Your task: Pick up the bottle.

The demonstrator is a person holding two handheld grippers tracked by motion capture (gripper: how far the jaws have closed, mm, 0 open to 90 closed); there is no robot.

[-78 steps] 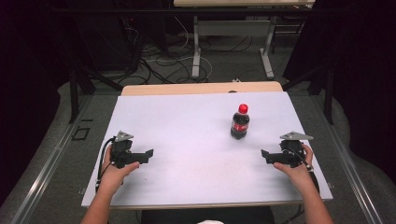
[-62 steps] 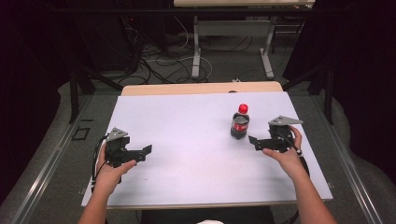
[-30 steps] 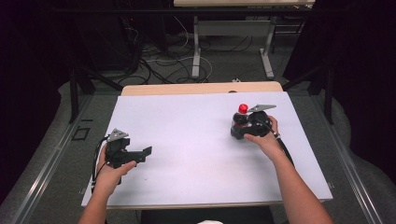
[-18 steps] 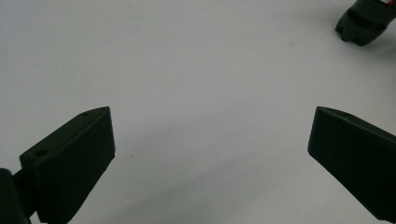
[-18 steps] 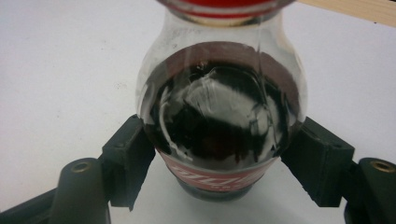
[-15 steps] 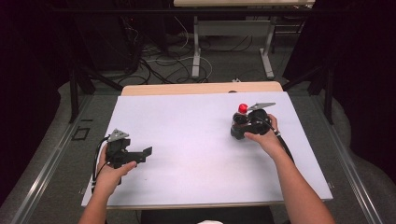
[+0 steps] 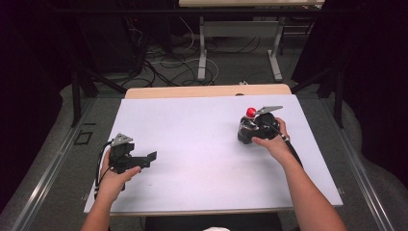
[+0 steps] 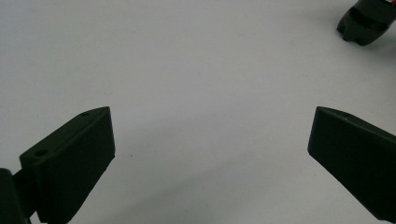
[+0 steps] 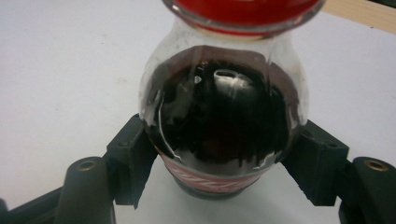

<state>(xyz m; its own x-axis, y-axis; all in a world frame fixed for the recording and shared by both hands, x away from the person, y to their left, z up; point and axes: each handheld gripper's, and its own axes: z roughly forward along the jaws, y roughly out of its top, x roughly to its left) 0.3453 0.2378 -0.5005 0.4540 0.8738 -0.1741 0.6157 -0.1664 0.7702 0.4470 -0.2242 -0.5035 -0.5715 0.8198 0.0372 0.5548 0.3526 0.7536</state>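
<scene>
Bottle [image 9: 223, 121], red-capped, round-shouldered and full of dark drink, seemingly upright, pinched by the right hand-held gripper [image 9: 223, 172].

Right gripper [image 7: 254, 129] fingers closed onto the bottle [image 7: 247, 126].

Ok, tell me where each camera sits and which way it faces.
High view: above the person's side, looking forward and down on the table; both forearms show, left gripper and right gripper.
Left gripper view: on the left gripper, looking across the table; its wide-apart jaws show.
Right gripper view: on the right gripper, facing the bottle; jaws clamp it.
All three views show the bottle.
</scene>
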